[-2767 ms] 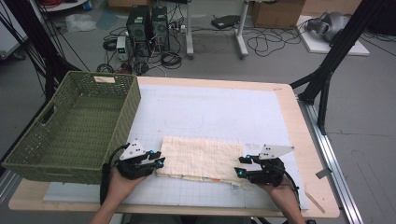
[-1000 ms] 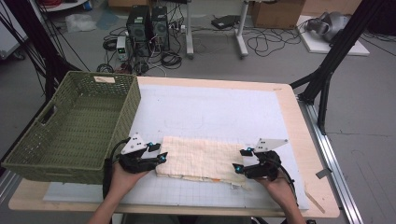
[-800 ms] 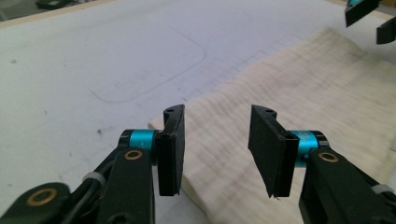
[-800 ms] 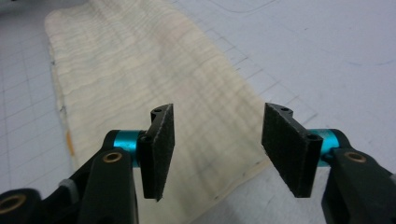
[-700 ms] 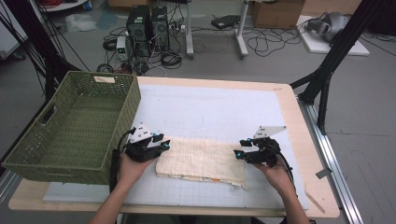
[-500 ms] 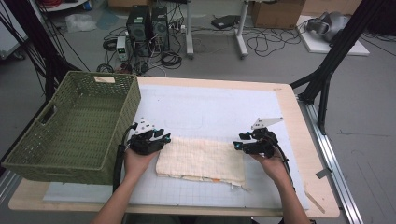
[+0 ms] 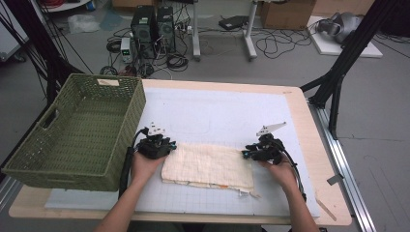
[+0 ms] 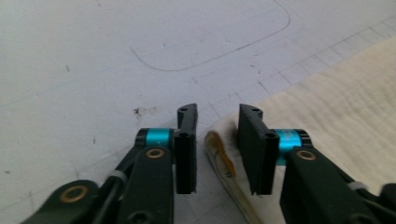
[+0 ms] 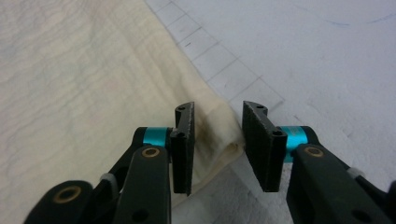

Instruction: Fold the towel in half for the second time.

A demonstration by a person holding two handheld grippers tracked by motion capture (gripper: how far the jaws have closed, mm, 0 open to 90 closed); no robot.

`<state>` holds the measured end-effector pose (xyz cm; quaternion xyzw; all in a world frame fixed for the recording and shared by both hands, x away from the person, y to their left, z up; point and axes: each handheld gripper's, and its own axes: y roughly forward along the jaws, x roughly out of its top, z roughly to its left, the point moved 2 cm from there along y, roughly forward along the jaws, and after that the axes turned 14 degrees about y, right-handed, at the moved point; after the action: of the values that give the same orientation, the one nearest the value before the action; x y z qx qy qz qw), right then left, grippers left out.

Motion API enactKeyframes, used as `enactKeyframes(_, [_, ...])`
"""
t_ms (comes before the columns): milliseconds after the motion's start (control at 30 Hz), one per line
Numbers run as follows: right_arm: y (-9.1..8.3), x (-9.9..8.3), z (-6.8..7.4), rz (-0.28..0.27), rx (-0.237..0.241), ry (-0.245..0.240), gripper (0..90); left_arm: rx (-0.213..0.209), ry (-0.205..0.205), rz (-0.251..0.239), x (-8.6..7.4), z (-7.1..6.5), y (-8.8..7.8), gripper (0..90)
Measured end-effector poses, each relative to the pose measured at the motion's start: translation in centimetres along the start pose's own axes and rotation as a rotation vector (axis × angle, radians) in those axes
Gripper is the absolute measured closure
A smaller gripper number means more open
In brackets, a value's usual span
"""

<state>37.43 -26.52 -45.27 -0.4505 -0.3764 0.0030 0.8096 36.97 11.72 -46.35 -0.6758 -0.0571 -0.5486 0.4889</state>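
Both grippers are black, with flat black fingers [image 8: 186, 149], cyan collars, brass pivot screws, grey three-cornered top plates and black trailing cables; the person's forearms are bare.

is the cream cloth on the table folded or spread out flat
Folded: the cloth shows stacked layers along its near edge, and a doubled corner sits between the left tool's jaws.

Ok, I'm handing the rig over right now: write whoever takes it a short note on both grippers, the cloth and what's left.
Left gripper: jaws have just been closing around the far left corner of the folded cloth, gaps still visible, not yet pinched.
Right gripper: the same at the far right corner, jaws just closing.
Cloth lies folded flat on the white mat; green basket stands to its left.
Left to do: probably finish both pinches, then fold or lift.
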Motion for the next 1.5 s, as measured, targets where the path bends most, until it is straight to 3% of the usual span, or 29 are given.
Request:
enactKeyframes(67, [0.0, -0.1, 0.1, 0.003, -0.002, -0.003, 69.0, -0.007, -0.003, -0.001, 0.0, -0.1, 0.0, 77.8])
enactKeyframes(100, [-0.1, -0.3, 0.2, -0.001, 0.003, -0.007, 73.5, -0.014, 0.016, -0.002, 0.0, -0.1, 0.0, 82.5])
enactKeyframes(167, [-0.1, -0.4, 0.1, -0.002, 0.011, -0.003, 76.8, -0.017, 0.016, -0.003, 0.0, -0.1, 0.0, 83.3])
enactKeyframes(200, [-0.2, -0.5, 0.0, 0.001, 0.039, 0.005, 81.4, -0.022, 0.011, -0.006, 0.0, -0.1, -0.1, 84.3])
enactKeyframes(333, [-0.3, -0.3, 0.1, 0.007, 0.037, -0.011, 83.3, -0.035, 0.020, -0.013, 0.0, 0.0, -0.3, 85.0])
enactKeyframes(467, [-1.3, 0.2, 0.1, -0.058, 0.025, -0.005, 83.6, -0.001, 0.009, -0.089, 0.6, 0.3, -0.9, 85.2])
enactKeyframes(600, [-2.4, 1.2, 0.1, -0.120, 0.001, -0.015, 83.6, 0.030, 0.026, -0.121, 1.8, 0.2, -1.2, 85.2])
enactKeyframes(667, [-2.8, 1.3, 0.0, -0.144, 0.007, 0.002, 83.5, 0.037, 0.037, -0.127, 2.1, 0.3, -1.3, 85.2])
enactKeyframes(767, [-2.3, 0.8, -0.2, -0.108, 0.010, 0.012, 83.5, 0.021, 0.039, -0.107, 1.8, 0.2, -1.0, 85.1])
enactKeyframes(867, [-2.3, 0.5, -0.2, -0.120, 0.025, 0.015, 83.5, 0.013, 0.048, -0.116, 1.5, 0.1, -1.3, 85.1])
enactKeyframes(1167, [-3.9, -0.2, 0.9, -0.152, 0.053, -0.016, 83.4, 0.010, 0.134, -0.169, 1.6, -1.1, -3.3, 84.9])
enactKeyframes(1400, [-4.7, -1.6, 2.1, -0.169, 0.090, -0.034, 83.2, -0.015, 0.126, -0.198, 0.5, -1.9, -4.5, 84.8])
enactKeyframes(1500, [-5.1, -2.6, 3.0, -0.172, 0.111, -0.054, 83.0, -0.026, 0.142, -0.199, 0.0, -2.2, -5.1, 84.8])
